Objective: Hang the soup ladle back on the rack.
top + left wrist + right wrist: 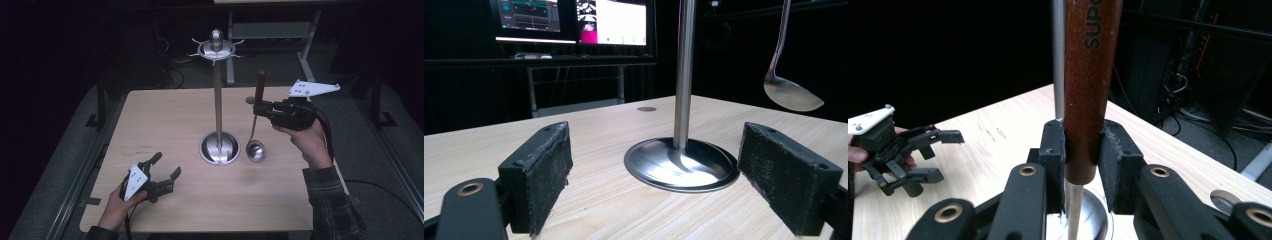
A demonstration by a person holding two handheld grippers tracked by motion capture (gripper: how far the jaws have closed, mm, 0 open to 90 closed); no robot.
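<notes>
Nearest the person, the left gripper rests low over the near left part of the table, its jaws spread wide with nothing between them; in the left gripper view its two padded fingers frame bare wood. Just ahead of those jaws, toward the table's middle, stands the utensil stand, a round polished base with a slim upright pole rising to a top ring with small hooks. Beyond and to the side of the stand, the right gripper is held up above the table, its jaws closed on the brown wooden handle of a ladle. The ladle hangs upright below that gripper, its metal shaft running down to a bowl just beside the stand's base; whether the bowl touches the table I cannot tell. Far behind the table, lit monitors glow in a dark room.
</notes>
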